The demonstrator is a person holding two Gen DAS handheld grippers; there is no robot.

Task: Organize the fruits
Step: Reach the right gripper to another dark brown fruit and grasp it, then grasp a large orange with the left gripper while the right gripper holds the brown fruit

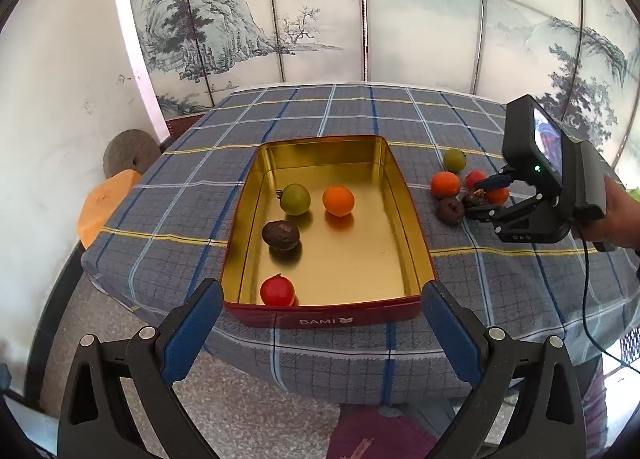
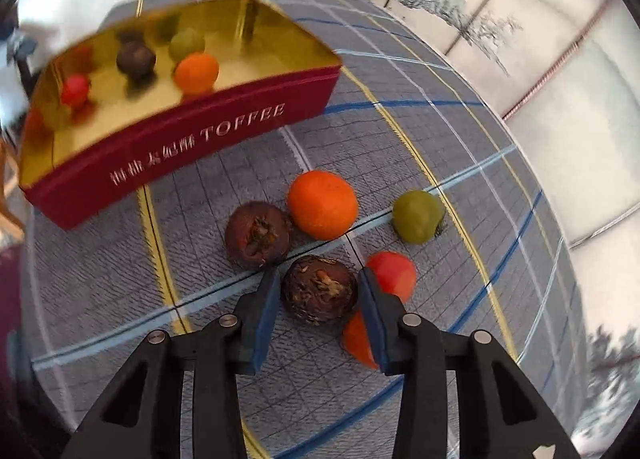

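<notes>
Straddling a dark brown fruit [image 2: 319,289] on the checked cloth [image 2: 400,131], the right gripper [image 2: 318,313] has 1 blue pad on each side of it; whether the pads already press the skin cannot be told, as narrow slivers of gap seem to show. This fruit sits with its rough, pale-flecked end turned up toward the camera.

Around it on the bench lie 5 more loose fruits: a second brown fruit [image 2: 258,235] just beside it, also rough end up, an orange fruit [image 2: 322,204] touching that one, a green fruit [image 2: 418,216] a little apart, a red fruit [image 2: 392,276] just behind the right pad, and another orange-red one [image 2: 358,339] partly hidden under the same finger.

The red tin [image 1: 320,317] stands in the middle of the bench, its long axis running away from the left wrist camera, a short end nearest. Its gold inside holds 4 fruits well apart from each other: a red one [image 1: 277,290] against the near wall, a brown one [image 1: 281,234], a green one [image 1: 295,199] and an orange one [image 1: 338,200].

The left gripper [image 1: 322,333] hangs off the bench edge in front of the tin, spread wide and holding nothing. From that view the right gripper [image 1: 478,199] shows low over the loose pile to the tin's right.
</notes>
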